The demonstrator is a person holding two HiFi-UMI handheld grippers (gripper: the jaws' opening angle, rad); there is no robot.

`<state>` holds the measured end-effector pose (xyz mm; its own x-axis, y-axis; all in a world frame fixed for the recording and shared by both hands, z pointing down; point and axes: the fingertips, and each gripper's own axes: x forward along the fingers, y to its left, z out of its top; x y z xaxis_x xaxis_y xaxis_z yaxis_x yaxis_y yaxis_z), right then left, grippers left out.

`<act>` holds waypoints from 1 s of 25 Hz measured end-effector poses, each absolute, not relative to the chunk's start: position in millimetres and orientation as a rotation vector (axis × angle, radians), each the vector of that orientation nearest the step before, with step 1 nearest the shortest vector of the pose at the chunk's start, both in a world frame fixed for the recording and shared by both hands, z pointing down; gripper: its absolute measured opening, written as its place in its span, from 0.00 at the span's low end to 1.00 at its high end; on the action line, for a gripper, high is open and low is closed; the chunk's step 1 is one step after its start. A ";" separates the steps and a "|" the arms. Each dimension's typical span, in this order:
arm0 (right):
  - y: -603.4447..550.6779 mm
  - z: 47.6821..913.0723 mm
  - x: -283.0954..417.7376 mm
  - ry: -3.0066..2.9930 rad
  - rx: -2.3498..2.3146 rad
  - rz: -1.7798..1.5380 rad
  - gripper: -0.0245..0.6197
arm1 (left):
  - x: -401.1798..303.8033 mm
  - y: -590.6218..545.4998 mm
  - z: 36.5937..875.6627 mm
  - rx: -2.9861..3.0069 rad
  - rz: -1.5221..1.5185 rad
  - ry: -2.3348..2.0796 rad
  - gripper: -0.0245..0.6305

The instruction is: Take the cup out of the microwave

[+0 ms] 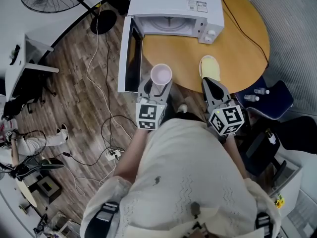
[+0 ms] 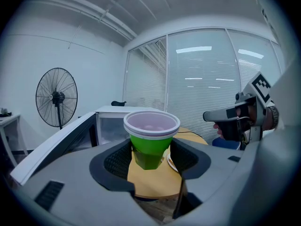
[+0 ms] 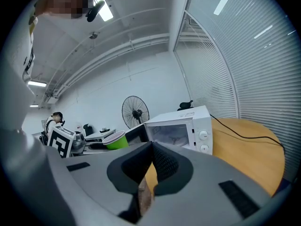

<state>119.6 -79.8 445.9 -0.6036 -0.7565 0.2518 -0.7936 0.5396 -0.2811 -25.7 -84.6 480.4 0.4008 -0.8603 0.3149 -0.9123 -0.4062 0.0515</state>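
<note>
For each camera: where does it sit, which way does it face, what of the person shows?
Head view: on the head, facing steeply down at table, microwave; torso, left gripper, right gripper show.
Left gripper view: on that gripper, along its jaws holding the cup; right gripper at right.
Right gripper view: on that gripper, along shut jaws toward microwave.
Shared: all show cup and microwave.
</note>
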 end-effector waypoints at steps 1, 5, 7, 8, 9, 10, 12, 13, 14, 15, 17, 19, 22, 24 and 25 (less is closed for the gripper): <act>-80.0 444.2 120.9 -2.671 1.352 0.561 0.05 | -25.7 -84.4 478.0 2.440 0.351 -1.578 0.47; -82.1 439.3 128.4 -2.680 1.378 0.554 0.05 | -24.6 -84.5 468.6 2.440 0.341 -1.599 0.47; -81.6 434.3 130.7 -2.686 1.386 0.544 0.05 | -24.9 -83.1 462.1 2.436 0.333 -1.610 0.47; -81.4 431.0 131.7 -2.691 1.390 0.537 0.05 | -25.3 -82.4 458.5 2.433 0.331 -1.617 0.47; -81.4 427.4 132.8 -2.697 1.395 0.530 0.05 | -25.7 -81.7 454.9 2.428 0.332 -1.624 0.47; -81.5 423.3 134.1 -2.703 1.400 0.521 0.05 | -25.9 -80.8 451.1 2.421 0.334 -1.628 0.47; -81.5 413.8 137.3 -2.717 1.410 0.494 0.05 | -25.1 -77.7 443.0 2.400 0.340 -1.622 0.47; -81.5 408.1 139.1 -2.724 1.414 0.476 0.05 | -24.5 -76.4 438.7 2.393 0.338 -1.622 0.47; -81.4 401.9 141.1 -2.732 1.417 0.455 0.05 | -24.1 -76.0 434.0 2.394 0.328 -1.627 0.47; -81.5 395.3 142.9 -2.741 1.419 0.436 0.05 | -23.6 -76.2 429.0 2.399 0.314 -1.634 0.47; -82.2 380.9 145.2 -2.771 1.415 0.401 0.05 | -22.1 -77.6 418.2 2.412 0.287 -1.644 0.47; -82.3 365.9 146.5 -2.802 1.404 0.358 0.05 | -20.7 -77.8 409.9 2.423 0.286 -1.645 0.47; -82.6 346.9 149.4 -2.821 1.399 0.294 0.05 | -19.3 -77.2 402.0 2.431 0.296 -1.642 0.47; -83.8 337.5 151.2 -2.823 1.399 0.262 0.05 | -19.5 -78.6 394.9 2.433 0.271 -1.647 0.47; -84.3 333.4 152.3 -2.826 1.400 0.253 0.05 | -19.2 -78.5 391.5 2.434 0.259 -1.645 0.47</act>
<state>152.3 -84.3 333.4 -0.6079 -0.7924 0.0510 -0.7888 0.5954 -0.1524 -19.2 -78.5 391.5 0.3683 -0.8954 0.2503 -0.9290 -0.3652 0.0607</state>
